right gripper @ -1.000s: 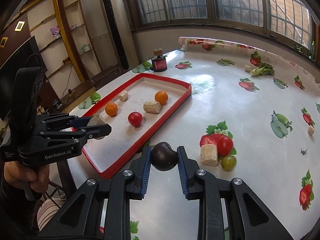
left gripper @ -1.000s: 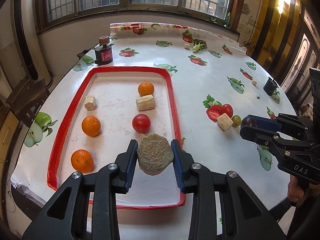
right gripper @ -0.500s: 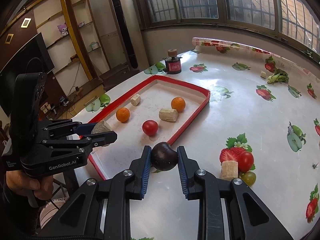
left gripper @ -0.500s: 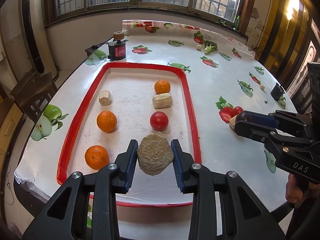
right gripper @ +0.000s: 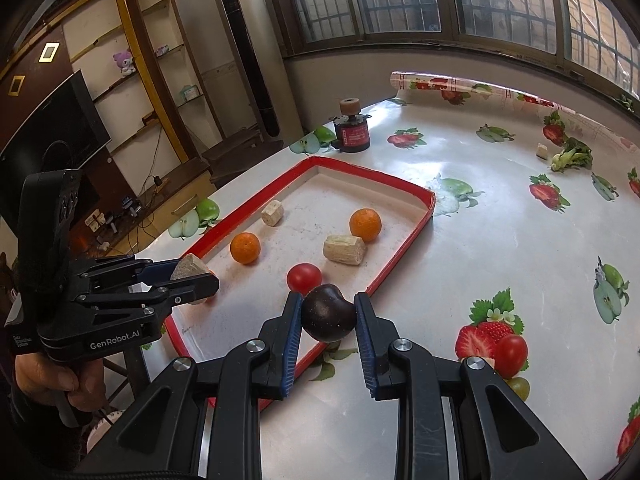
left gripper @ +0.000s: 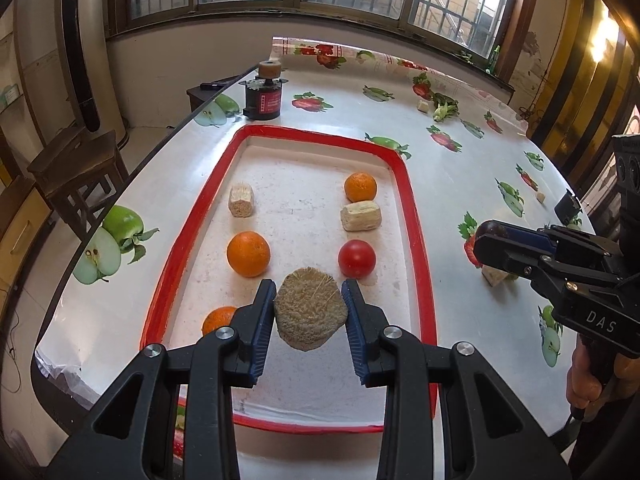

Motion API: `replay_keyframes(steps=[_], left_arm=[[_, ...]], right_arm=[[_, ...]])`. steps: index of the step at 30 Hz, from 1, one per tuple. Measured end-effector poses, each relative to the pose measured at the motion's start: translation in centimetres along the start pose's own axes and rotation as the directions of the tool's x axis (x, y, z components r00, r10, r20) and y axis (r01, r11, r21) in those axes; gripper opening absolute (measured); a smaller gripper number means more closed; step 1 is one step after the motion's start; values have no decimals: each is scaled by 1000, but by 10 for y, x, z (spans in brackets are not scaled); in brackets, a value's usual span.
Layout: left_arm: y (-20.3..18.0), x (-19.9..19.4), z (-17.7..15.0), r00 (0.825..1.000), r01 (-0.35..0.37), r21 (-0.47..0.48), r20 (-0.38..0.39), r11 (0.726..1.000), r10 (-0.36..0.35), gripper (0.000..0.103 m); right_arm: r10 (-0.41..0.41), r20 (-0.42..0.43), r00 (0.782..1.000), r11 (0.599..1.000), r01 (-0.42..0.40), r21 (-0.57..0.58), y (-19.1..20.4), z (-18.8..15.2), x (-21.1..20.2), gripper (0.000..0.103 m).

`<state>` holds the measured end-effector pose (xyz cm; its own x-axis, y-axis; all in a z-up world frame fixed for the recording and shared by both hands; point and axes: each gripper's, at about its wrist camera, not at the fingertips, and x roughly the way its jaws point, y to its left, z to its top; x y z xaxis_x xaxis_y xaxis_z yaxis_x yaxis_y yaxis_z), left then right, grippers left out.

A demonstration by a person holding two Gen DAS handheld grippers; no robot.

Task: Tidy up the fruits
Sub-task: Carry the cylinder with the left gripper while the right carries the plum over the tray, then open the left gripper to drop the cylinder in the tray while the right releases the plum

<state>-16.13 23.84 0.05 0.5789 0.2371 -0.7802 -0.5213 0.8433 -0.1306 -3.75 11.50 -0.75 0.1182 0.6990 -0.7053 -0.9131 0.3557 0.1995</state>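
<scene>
Your left claw [left gripper: 310,312] is pinching a tan fibrous chunk [left gripper: 310,314] between its blue pads, held above the near end of the red-rimmed tray [left gripper: 412,208]. Your right claw [right gripper: 328,320] is clamped on a dark purple fruit [right gripper: 329,312], hanging over the tray's near right rim, just in front of the tomato [right gripper: 304,277].

Inside the tray you have three oranges: one at the far right [left gripper: 360,187], one at mid left [left gripper: 248,254] and one at the near left [left gripper: 218,319], half hidden behind your left claw. Two pale chunks lie there too, one at the far left [left gripper: 241,200], one just beside the far orange [left gripper: 361,216].

Out on the bench [right gripper: 460,248], a second tomato [right gripper: 511,354] sits touching what looks like a green grape [right gripper: 518,387], though the claw hides part of it.
</scene>
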Motion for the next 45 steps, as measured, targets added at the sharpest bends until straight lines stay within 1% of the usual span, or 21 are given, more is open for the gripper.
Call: replay_keyframes(steps=[3,7,11,16,21,27,31,45], left_arm=[[1,6,16,1000,2,-10,11,1000,-2,31],[0,18,39,1000,-3,-10,24,1000,3,31],[3,36,57,1000,-24,-20,11,1000,24,31],[7,59,71,999,-41,-43,-15,998,40,31],[10,82,78,998,-45,-67,-40,997,42,31],[9,103,85,996,-71,-73,-60,995,66,31],[8,107,84,995,-86,-60,-62,994,83,31],[7,129,79,990,-77,-61,-120,995,70,31]], right_arm=[[12,9,1000,1000,-12,11,-1,11,6,26],[9,17,1000,1000,-10,28,-6,31,19,26],[-20,10,1000,998,19,62,-21,51,40,26],[-56,-4,998,993,56,107,-44,72,68,27],[-68,-17,998,988,70,136,-59,86,91,27],[-68,-46,997,987,74,141,-63,91,115,27],[-66,-67,996,987,74,140,-63,89,127,28],[-75,-119,990,987,91,130,-70,87,149,30]])
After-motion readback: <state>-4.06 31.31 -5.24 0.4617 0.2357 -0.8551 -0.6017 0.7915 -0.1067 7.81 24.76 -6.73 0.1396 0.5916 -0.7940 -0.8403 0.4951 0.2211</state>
